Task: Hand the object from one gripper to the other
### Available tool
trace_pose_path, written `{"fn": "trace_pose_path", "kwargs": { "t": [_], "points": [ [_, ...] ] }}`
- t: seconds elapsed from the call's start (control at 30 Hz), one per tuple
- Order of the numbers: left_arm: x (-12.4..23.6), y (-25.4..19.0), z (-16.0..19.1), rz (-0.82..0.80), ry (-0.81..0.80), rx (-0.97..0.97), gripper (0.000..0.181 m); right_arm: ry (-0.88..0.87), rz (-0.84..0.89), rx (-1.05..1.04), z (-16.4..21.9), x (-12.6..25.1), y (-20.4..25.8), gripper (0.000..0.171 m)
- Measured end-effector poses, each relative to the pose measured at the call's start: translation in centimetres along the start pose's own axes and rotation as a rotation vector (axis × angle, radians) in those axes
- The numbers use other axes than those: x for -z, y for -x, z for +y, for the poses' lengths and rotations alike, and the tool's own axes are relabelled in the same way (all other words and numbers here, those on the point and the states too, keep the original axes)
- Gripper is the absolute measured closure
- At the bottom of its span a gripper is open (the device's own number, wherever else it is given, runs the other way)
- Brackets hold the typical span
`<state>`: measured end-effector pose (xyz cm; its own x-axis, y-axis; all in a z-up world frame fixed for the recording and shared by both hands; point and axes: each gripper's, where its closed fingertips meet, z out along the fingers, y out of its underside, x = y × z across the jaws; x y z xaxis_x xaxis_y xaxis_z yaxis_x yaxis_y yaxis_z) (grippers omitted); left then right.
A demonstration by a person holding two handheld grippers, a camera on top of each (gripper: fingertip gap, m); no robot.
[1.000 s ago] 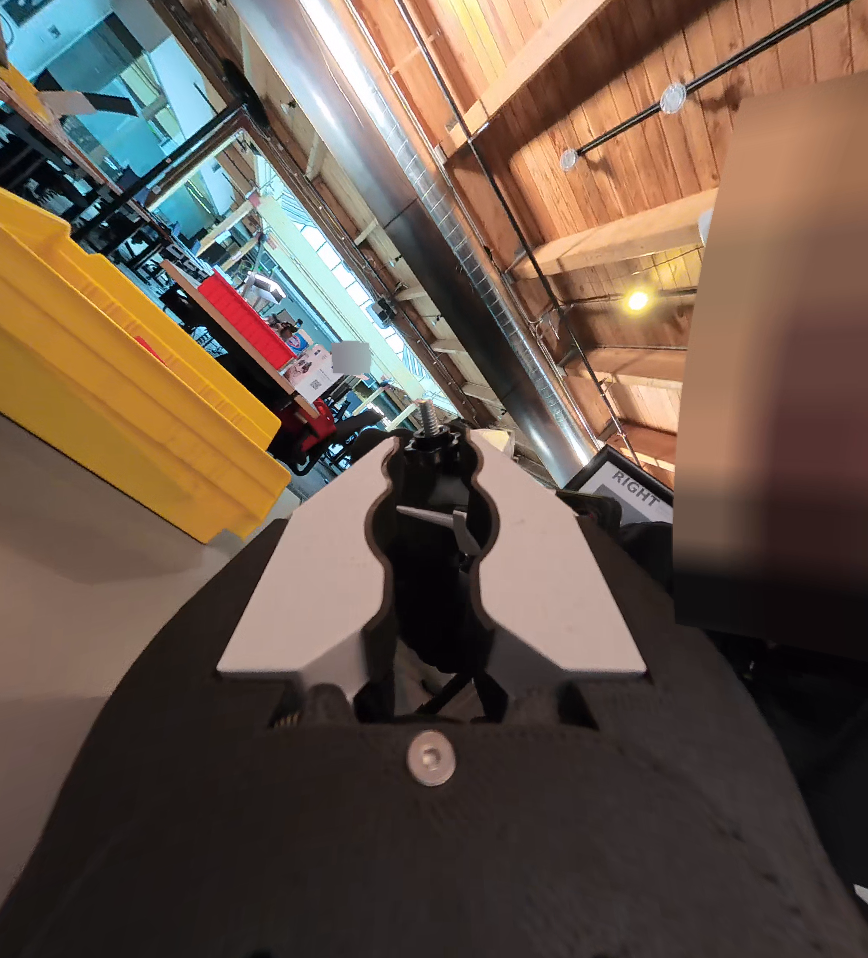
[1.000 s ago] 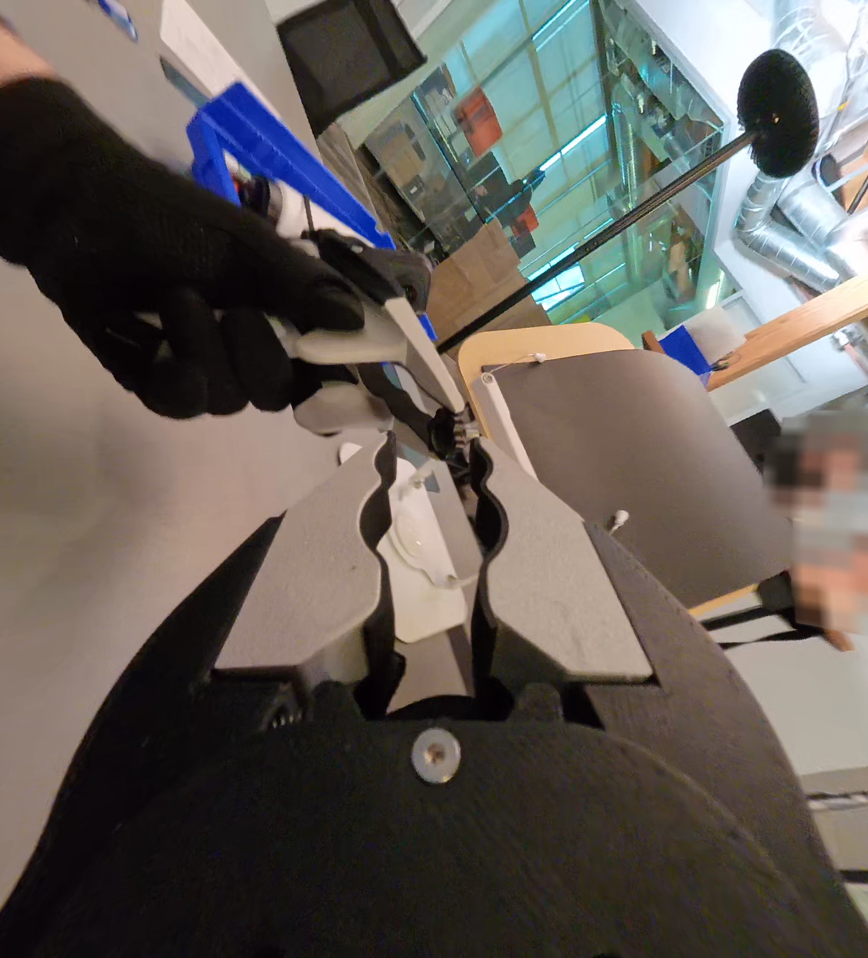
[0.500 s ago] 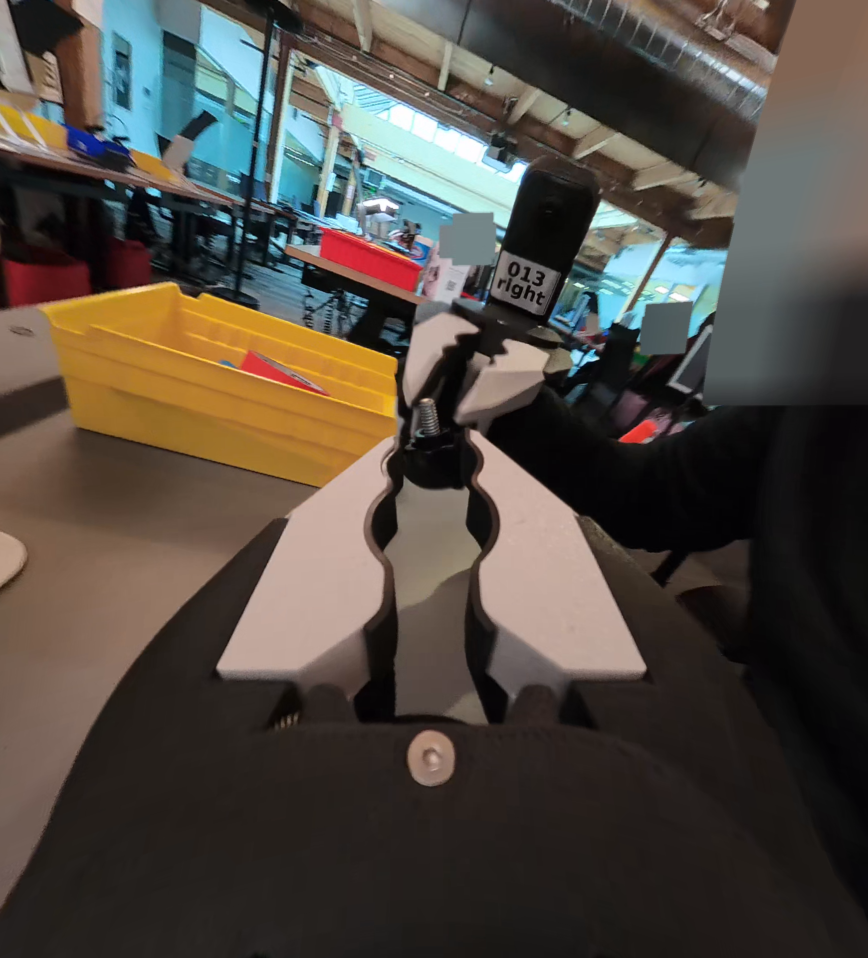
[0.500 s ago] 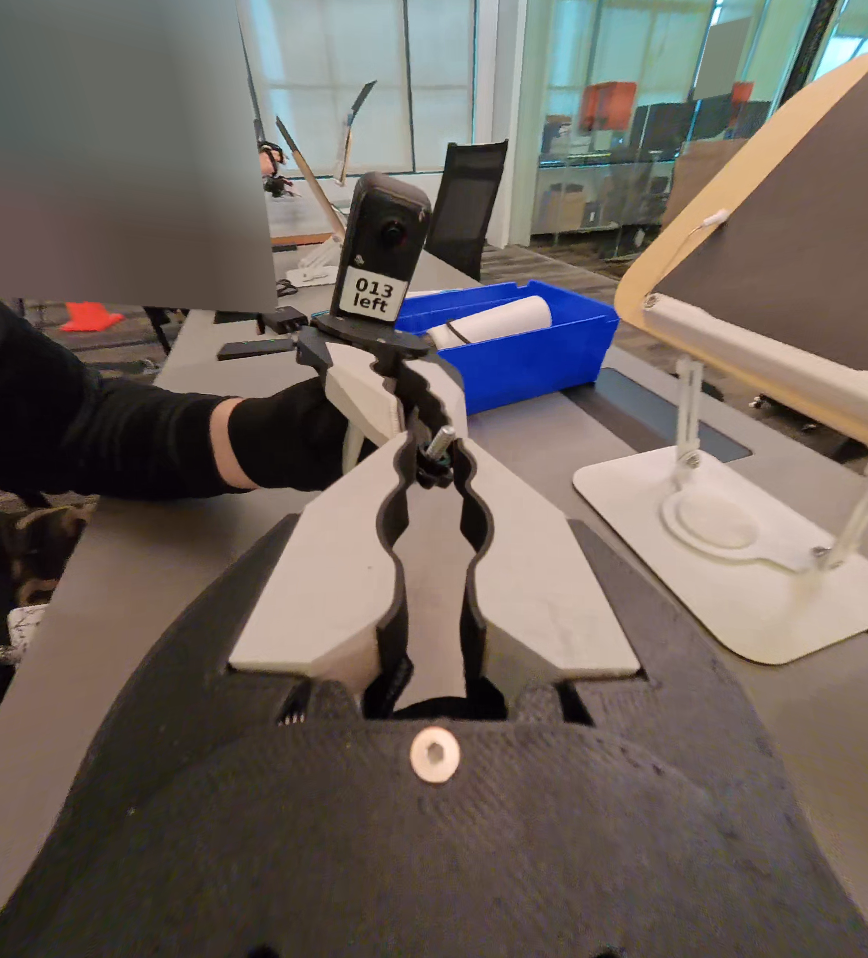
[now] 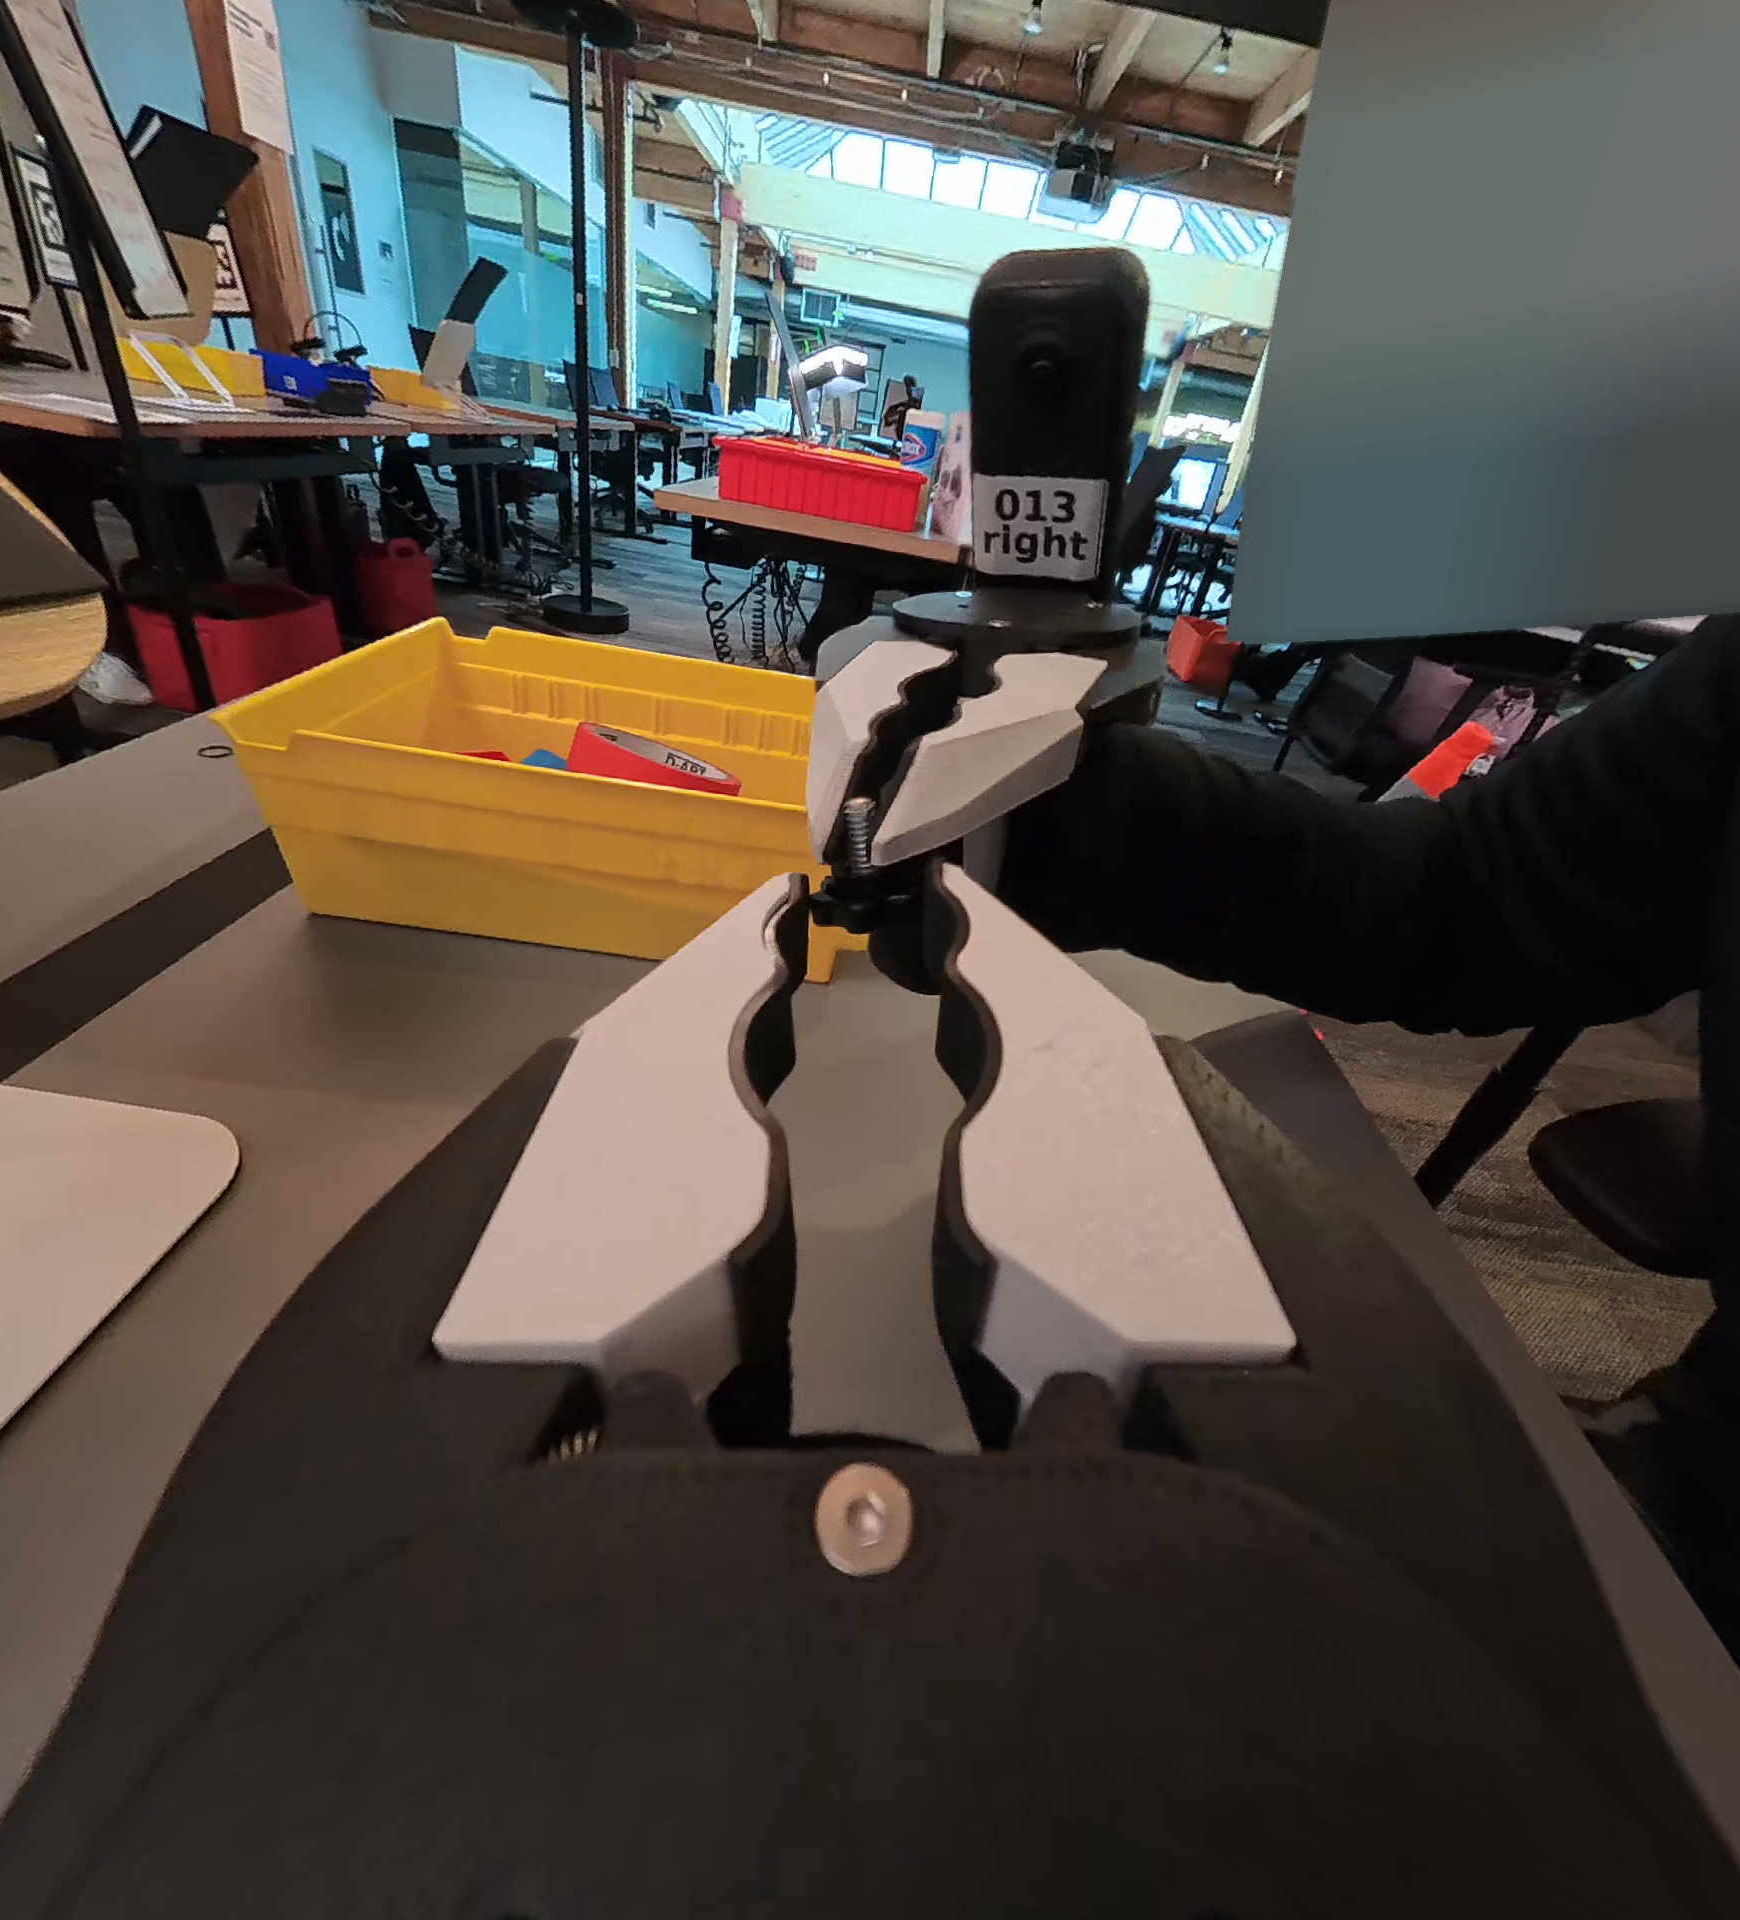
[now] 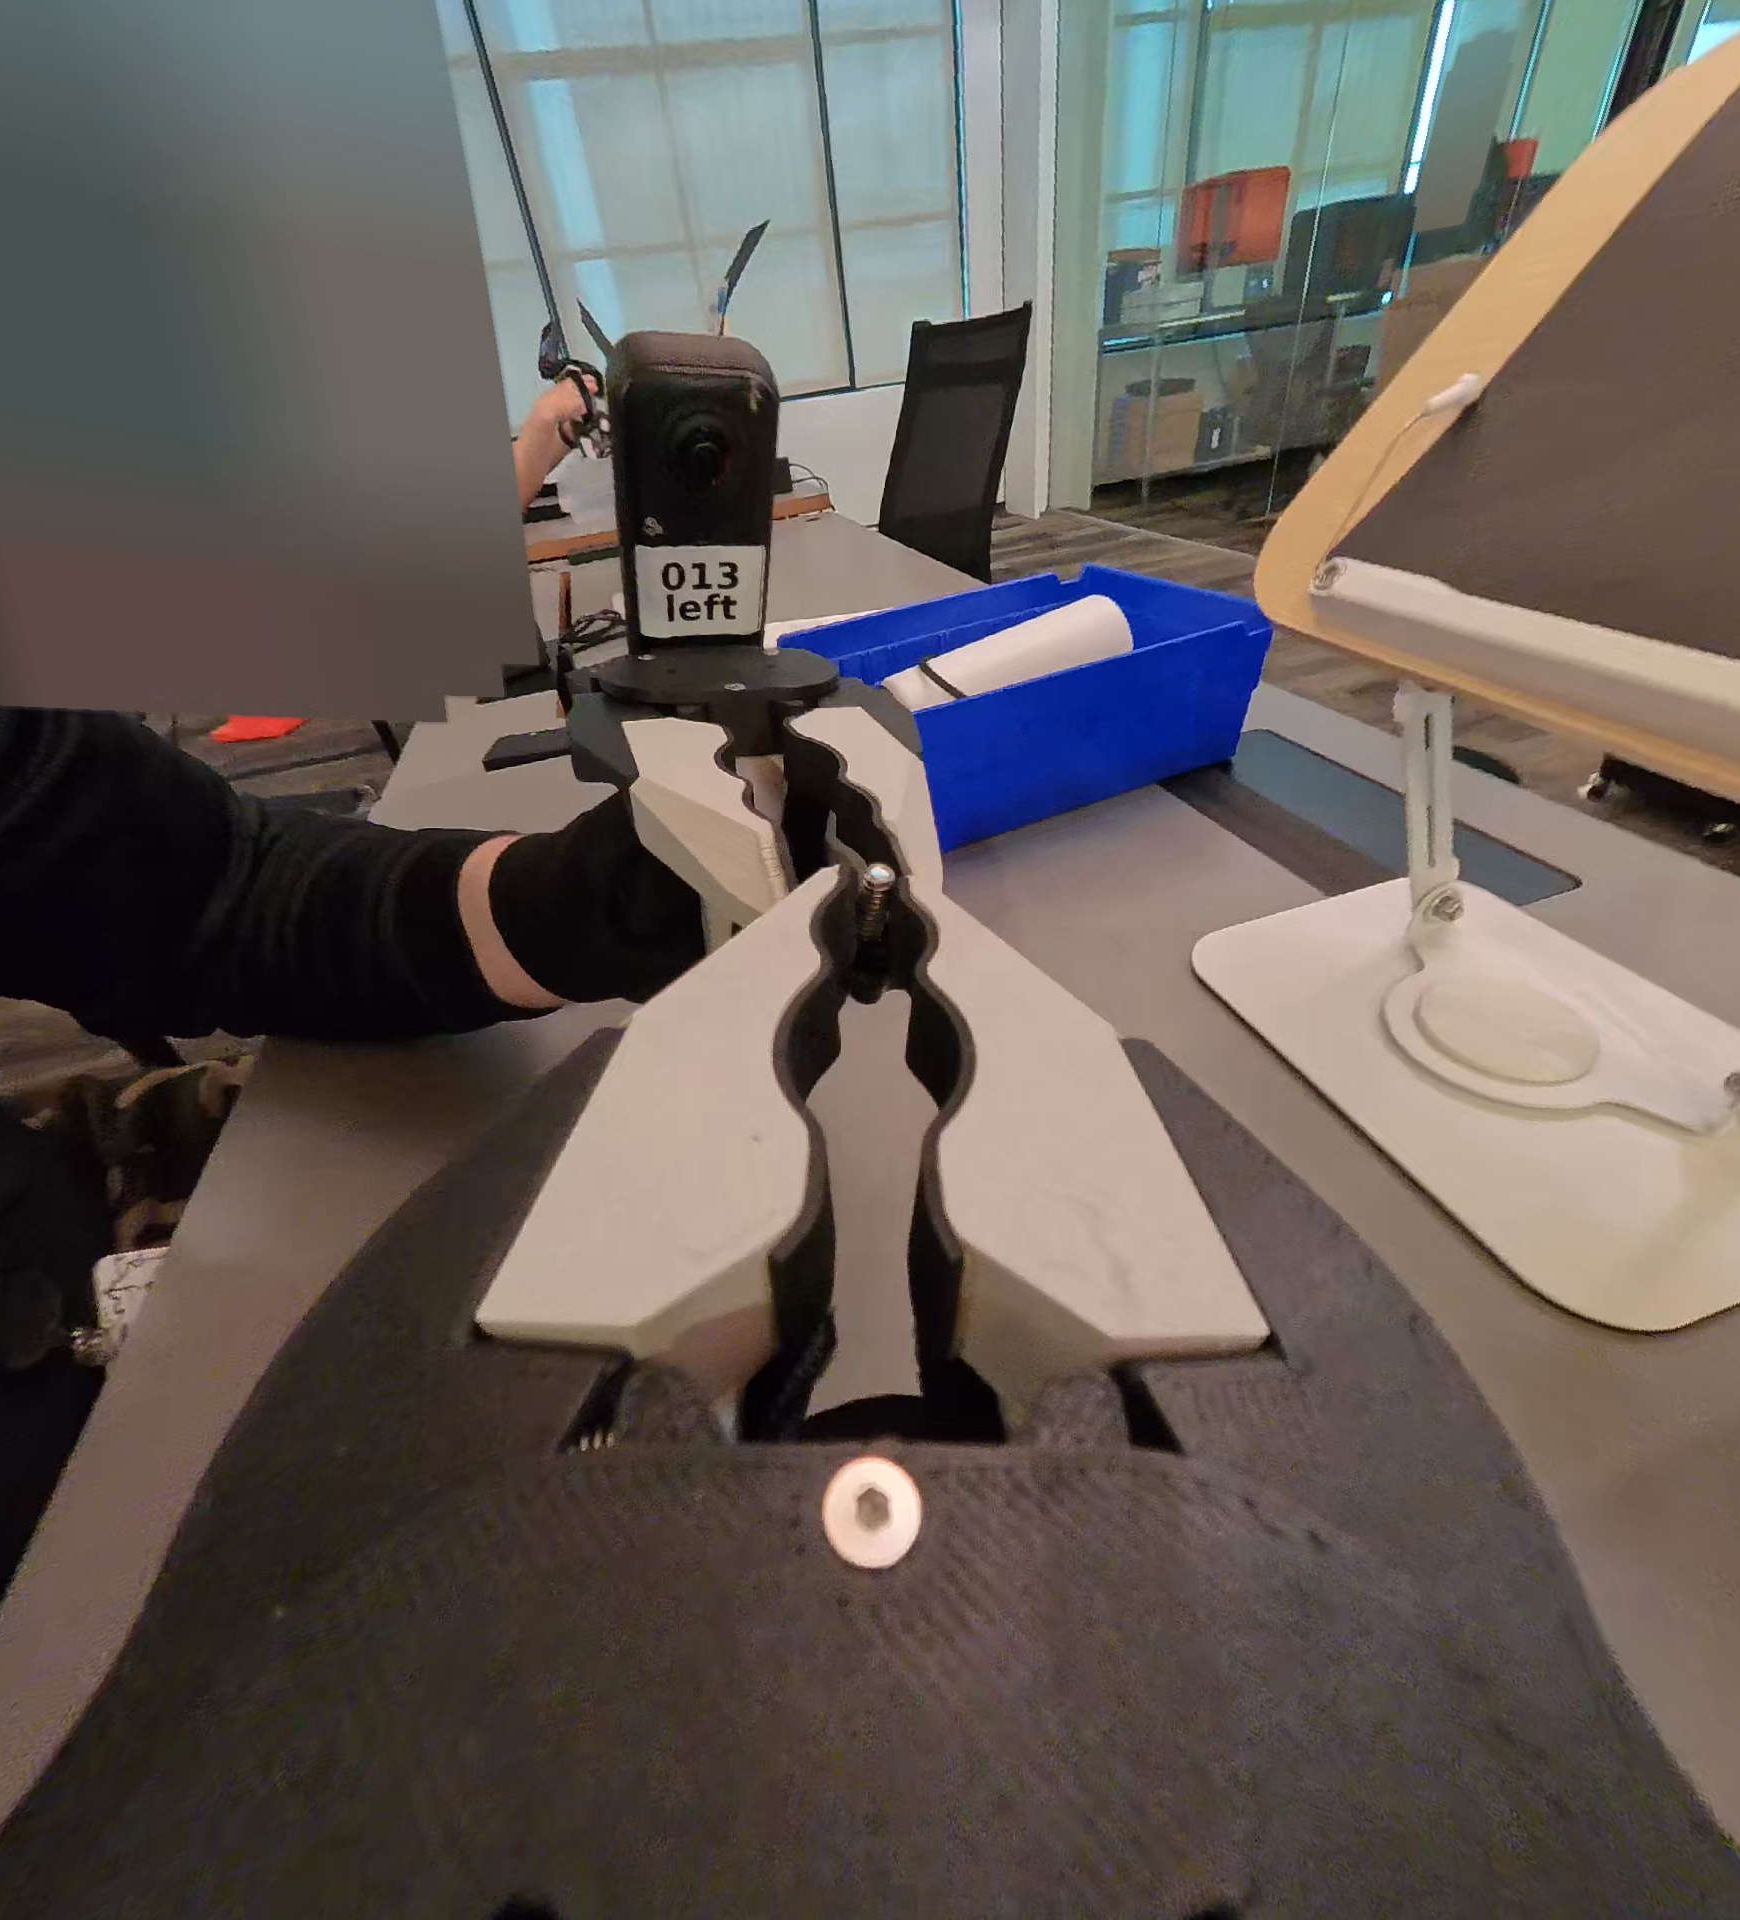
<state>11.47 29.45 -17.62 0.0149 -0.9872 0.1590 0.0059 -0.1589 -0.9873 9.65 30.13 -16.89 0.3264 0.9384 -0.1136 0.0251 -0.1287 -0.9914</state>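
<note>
The object is a small screw with a silver threaded shaft (image 5: 854,826) and a black knob (image 5: 850,914). My left gripper (image 5: 866,909) is shut on the knob at its fingertips. My right gripper (image 5: 850,842) faces it from the far side, tilted down, with its tips closed on the thread. In the right wrist view the thread (image 6: 871,902) stands between my right gripper's tips (image 6: 871,909). The left gripper (image 6: 819,847) sits just behind, its tips hidden. Both grippers hold the screw above the grey table (image 5: 274,997).
A yellow bin (image 5: 533,842) holding a red tape roll (image 5: 653,764) stands behind the left gripper. A blue bin (image 6: 1084,727) with a white roll (image 6: 1011,644) stands behind the right. A white stand base (image 6: 1520,1164) carries a tilted board (image 6: 1624,468). Black-gloved hands and sleeves hold both grippers.
A second ago both grippers were tipped steeply, with the left pointing at the ceiling. They have swung level and now face each other tip to tip. The screw has stayed between both pairs of tips since half a second ago.
</note>
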Motion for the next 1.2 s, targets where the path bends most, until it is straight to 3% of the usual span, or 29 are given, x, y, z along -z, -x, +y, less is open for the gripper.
{"fn": "trace_pose_path", "kwargs": {
  "t": [0.07,0.17,0.27,0.37,0.47,0.63,0.9,1.2],
  "points": [
    [0.1,0.2,-0.3,0.012,-0.022,0.042,0.160,-0.011,0.044,0.071,-0.3,0.2,-0.3,0.168],
    [0.3,0.7,-0.4,0.094,-0.047,0.286,0.126,0.061,0.196,0.371,-0.4,0.8,-1.1,0.168],
    [0.7,1.2,-1.2,0.172,-0.134,0.501,0.129,0.193,0.337,0.764,-0.2,0.8,-1.3,0.168],
    [0.0,1.2,-0.8,0.203,-0.134,0.596,0.131,0.239,0.394,0.934,-0.1,0.5,-1.1,0.168],
    [-0.6,0.8,-0.4,0.218,-0.122,0.592,0.135,0.244,0.411,0.982,-0.1,0.4,-1.0,0.168],
    [-0.4,0.6,-1.1,0.260,-0.179,0.607,0.159,0.247,0.415,1.021,0.1,0.2,-0.6,0.168],
    [-0.6,-0.1,-1.0,0.304,-0.169,0.589,0.150,0.223,0.411,1.046,-0.2,0.3,-0.2,0.168],
    [-0.5,-0.5,-1.2,0.330,-0.194,0.584,0.159,0.201,0.396,1.033,-0.4,0.2,0.0,0.168]
  ]
}}
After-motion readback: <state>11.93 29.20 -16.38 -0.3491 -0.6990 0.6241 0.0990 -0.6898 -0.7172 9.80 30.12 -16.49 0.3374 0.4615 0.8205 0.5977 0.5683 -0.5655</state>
